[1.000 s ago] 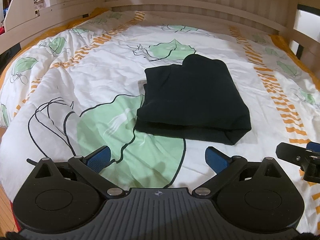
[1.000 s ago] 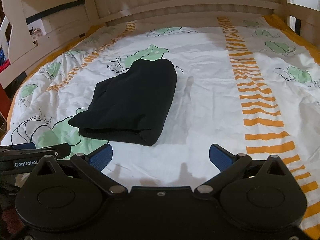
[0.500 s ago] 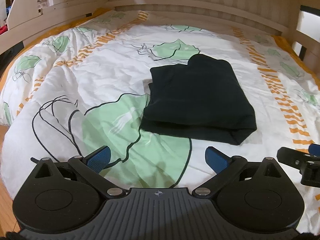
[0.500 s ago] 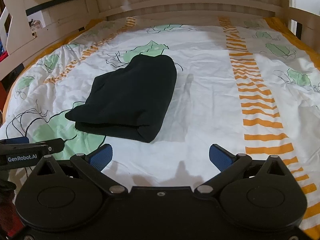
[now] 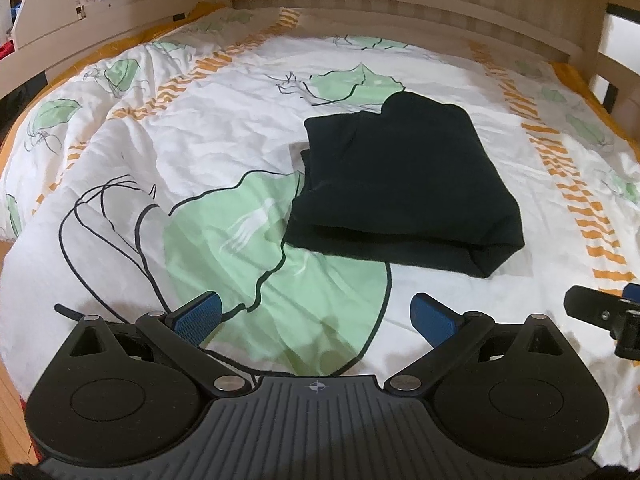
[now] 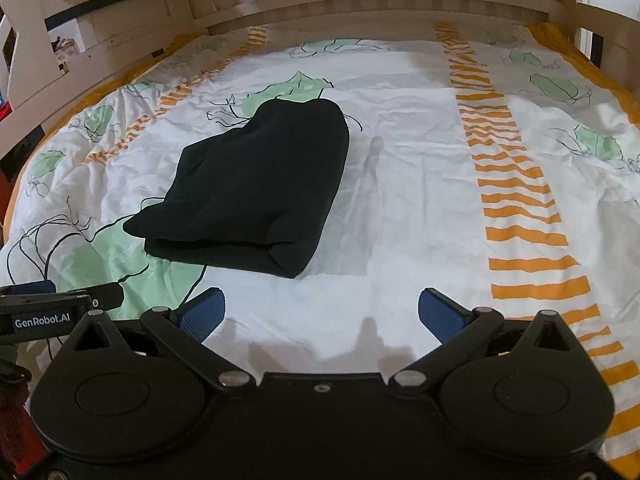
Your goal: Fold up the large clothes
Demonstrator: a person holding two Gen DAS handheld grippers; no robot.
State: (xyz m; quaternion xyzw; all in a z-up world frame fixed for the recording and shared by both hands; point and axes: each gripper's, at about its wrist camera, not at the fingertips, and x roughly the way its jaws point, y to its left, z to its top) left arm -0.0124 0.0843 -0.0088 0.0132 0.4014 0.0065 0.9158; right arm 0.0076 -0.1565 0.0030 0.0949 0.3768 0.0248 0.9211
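A black garment lies folded into a thick rectangle on the bed, its rolled fold edge facing me; the right wrist view shows the same garment left of centre. My left gripper hovers open just short of the garment's near edge, nothing between its blue pads. Further right and also short of the garment, my right gripper is open and holds nothing. Each view catches the other gripper at its side edge: the right one and the left one.
The bed carries a white quilt printed with green leaves and orange stripes. A pale wooden headboard and side rails enclose it. Wooden floor shows at the lower left.
Both grippers have eased slightly forward and the view has tilted a little; the garment sits a bit lower in the frames. Jaws stay open and the garment has not moved.
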